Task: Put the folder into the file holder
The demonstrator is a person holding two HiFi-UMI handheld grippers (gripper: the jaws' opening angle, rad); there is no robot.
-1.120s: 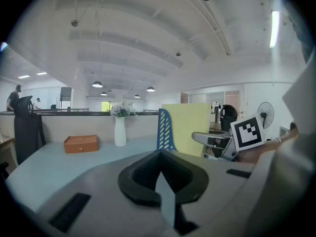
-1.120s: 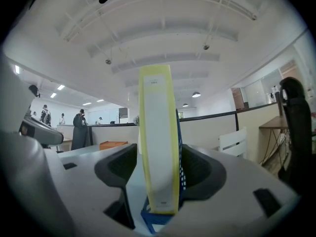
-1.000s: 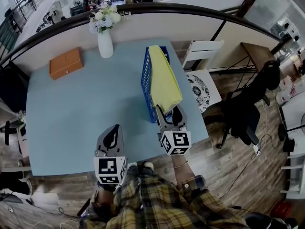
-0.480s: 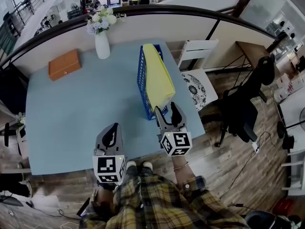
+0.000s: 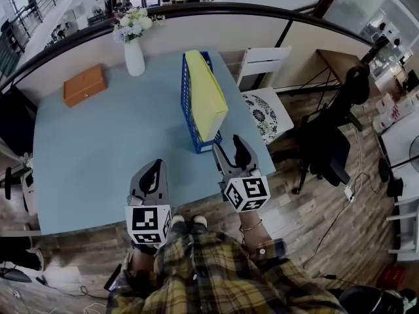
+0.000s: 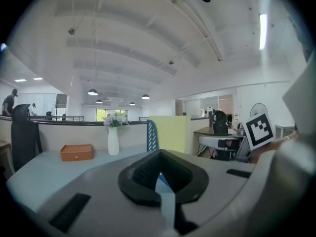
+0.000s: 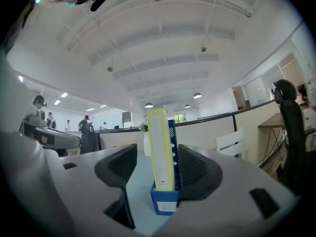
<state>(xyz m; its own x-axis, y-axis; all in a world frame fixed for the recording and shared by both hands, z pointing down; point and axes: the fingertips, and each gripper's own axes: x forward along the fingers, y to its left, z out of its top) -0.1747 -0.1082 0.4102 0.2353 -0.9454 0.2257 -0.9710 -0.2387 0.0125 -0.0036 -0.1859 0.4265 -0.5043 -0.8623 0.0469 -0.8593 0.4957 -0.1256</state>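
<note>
The yellow folder (image 5: 204, 95) stands upright inside the blue file holder (image 5: 186, 106) on the right half of the light blue table (image 5: 98, 149). In the right gripper view the folder (image 7: 160, 149) and holder (image 7: 165, 201) stand straight ahead, seen between the jaws. My right gripper (image 5: 228, 153) is open and empty, just short of the holder's near end. My left gripper (image 5: 150, 177) is shut and holds nothing, over the table's front edge. From the left gripper view the folder (image 6: 170, 132) and holder (image 6: 151, 136) show further back to the right.
A white vase of flowers (image 5: 133, 48) and an orange box (image 5: 84, 84) stand at the table's far side. A white chair (image 5: 265, 103) and a black office chair (image 5: 340, 136) are to the right, off the table. A partition wall (image 5: 78, 44) runs behind.
The right gripper has backed away from the holder toward the table's front edge, with the folder left standing inside. The left gripper has stayed about where it was.
</note>
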